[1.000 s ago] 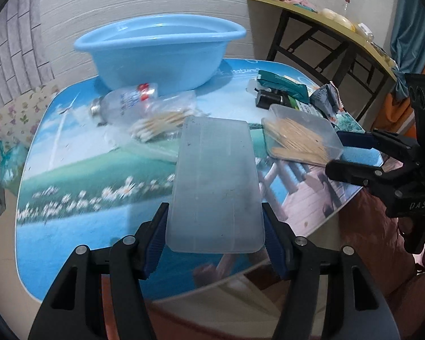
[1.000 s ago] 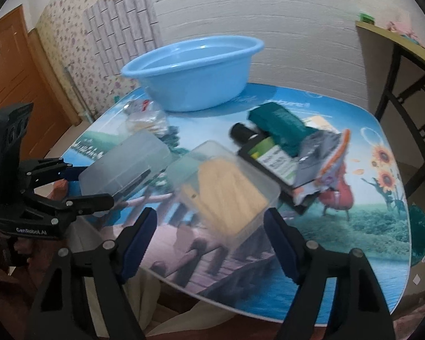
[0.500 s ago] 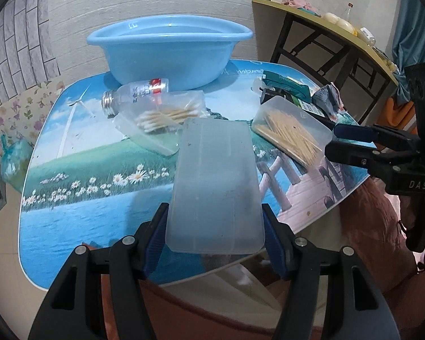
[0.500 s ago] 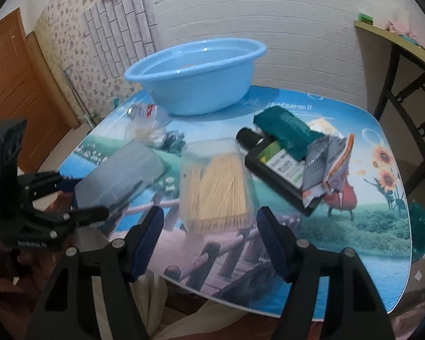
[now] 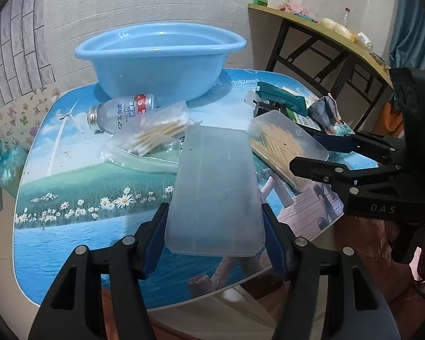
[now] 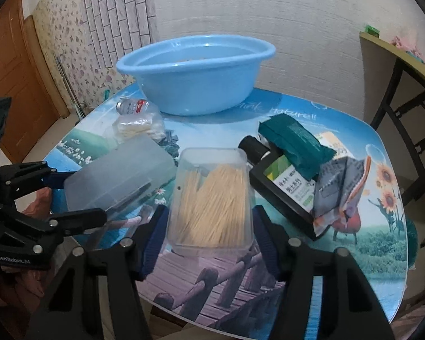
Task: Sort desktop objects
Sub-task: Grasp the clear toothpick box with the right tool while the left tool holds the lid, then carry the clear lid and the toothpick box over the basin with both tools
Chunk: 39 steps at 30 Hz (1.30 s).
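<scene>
**Lid in my left, toothpick tray coming into my right**

Nearest, my left gripper [image 5: 214,235] has its fingers clamped on the clear lid [image 5: 215,192], held above the table [image 5: 70,240], I judge ready for capping. My right gripper [image 6: 209,229] has just been closing; its fingers flank the toothpick tray [image 6: 212,195], whether pressing I cannot tell. Far off stands the blue basin [image 6: 195,82].

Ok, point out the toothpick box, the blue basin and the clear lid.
Toothpick box [image 6: 212,198]: right wrist view, middle of the toothpicks inside.
Blue basin [image 6: 198,90]: right wrist view, front wall.
Clear lid [image 5: 215,192]: left wrist view, middle of its flat face.
</scene>
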Tool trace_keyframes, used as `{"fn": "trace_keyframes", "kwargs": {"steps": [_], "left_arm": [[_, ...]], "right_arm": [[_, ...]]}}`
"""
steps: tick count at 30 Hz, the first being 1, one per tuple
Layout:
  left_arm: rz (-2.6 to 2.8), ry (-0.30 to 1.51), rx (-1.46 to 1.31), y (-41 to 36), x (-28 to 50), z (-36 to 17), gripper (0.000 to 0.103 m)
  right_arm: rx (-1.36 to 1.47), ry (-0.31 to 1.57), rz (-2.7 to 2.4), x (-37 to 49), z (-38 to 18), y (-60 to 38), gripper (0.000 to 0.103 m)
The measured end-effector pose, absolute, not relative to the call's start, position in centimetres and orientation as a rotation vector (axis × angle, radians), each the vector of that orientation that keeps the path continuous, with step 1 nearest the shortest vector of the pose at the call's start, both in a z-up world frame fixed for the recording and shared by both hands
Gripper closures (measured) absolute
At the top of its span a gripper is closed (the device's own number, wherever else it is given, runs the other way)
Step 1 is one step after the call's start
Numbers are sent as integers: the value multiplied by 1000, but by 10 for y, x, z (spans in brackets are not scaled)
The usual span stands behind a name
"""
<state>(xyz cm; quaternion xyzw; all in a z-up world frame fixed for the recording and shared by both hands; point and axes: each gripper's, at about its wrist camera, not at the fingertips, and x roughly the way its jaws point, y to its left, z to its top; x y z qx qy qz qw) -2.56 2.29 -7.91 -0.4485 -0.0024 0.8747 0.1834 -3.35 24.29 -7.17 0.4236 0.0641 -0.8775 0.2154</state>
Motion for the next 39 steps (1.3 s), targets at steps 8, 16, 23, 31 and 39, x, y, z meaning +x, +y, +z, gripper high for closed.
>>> {"fn": "trace_keyframes", "kwargs": {"steps": [8, 16, 23, 31, 39], "left_arm": [[2464, 34, -1287, 23, -18, -80, 42], [2446, 61, -1326, 24, -4, -81, 41], [2455, 83, -1335, 27, -3, -82, 41], [2468, 123, -1341, 35, -13, -80, 41], [2471, 166, -1353, 42, -20, -88, 41]], "right_arm": [[1176, 176, -2411, -21, -70, 250, 44], [1189, 176, -2434, 2, -68, 270, 44], [1174, 208, -2453, 6, -67, 274, 44], [1180, 254, -2456, 2, -72, 268, 40], [1192, 274, -2450, -4, -79, 266, 39]]}}
